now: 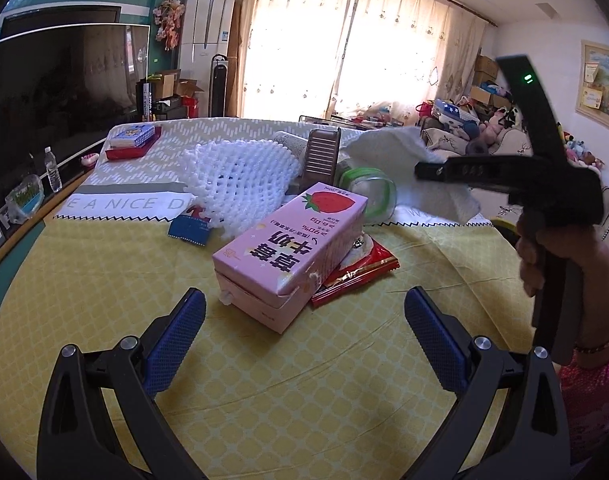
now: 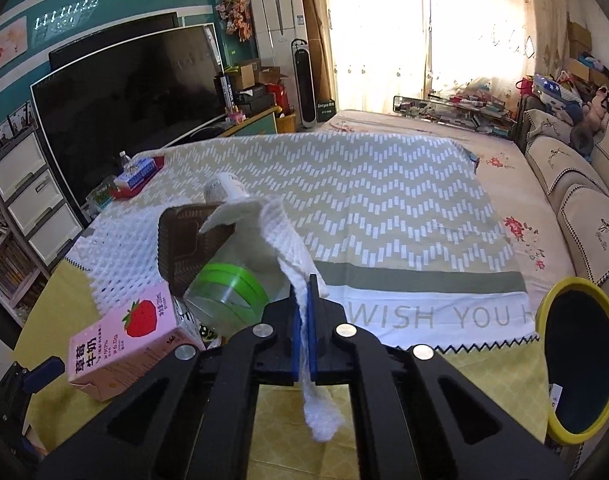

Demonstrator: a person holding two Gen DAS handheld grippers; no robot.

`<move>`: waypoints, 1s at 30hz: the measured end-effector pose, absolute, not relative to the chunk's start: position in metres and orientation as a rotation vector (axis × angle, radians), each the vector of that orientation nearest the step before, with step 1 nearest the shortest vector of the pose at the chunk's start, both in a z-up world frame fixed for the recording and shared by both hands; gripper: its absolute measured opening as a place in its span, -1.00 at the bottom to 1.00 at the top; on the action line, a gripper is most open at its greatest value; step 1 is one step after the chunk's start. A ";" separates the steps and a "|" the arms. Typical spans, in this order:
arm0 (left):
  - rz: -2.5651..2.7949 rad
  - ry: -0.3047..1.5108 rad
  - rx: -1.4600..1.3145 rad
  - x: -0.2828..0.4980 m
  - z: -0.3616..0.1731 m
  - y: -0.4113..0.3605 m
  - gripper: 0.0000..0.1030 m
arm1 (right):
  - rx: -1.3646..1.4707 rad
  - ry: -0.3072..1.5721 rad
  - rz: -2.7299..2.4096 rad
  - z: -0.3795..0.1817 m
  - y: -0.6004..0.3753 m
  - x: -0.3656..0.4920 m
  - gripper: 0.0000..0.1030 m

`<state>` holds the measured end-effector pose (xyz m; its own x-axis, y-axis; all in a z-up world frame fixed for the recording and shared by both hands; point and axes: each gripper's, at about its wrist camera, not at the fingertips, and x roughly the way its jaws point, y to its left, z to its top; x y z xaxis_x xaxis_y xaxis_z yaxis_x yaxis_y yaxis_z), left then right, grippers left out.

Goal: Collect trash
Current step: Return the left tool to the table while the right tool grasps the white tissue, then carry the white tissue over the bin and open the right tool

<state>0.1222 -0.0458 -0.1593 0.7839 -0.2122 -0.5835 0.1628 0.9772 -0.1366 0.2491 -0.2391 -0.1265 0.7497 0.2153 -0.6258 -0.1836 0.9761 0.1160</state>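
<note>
Right wrist view shows my right gripper (image 2: 303,320) clamped on the white tissue (image 2: 292,256) just above the green-banded jar (image 2: 224,300), left gripper (image 1: 304,340) open; the thin pinch could tear or slip.

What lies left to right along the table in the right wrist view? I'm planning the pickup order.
pink milk carton → clear bottle with green label → white paper towel pinched in the right gripper → yellow-rimmed bin
</note>
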 end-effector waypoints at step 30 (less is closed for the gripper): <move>-0.171 0.669 -0.062 0.124 -0.168 -0.048 0.91 | 0.269 0.636 -0.406 -0.127 -0.480 0.184 -0.92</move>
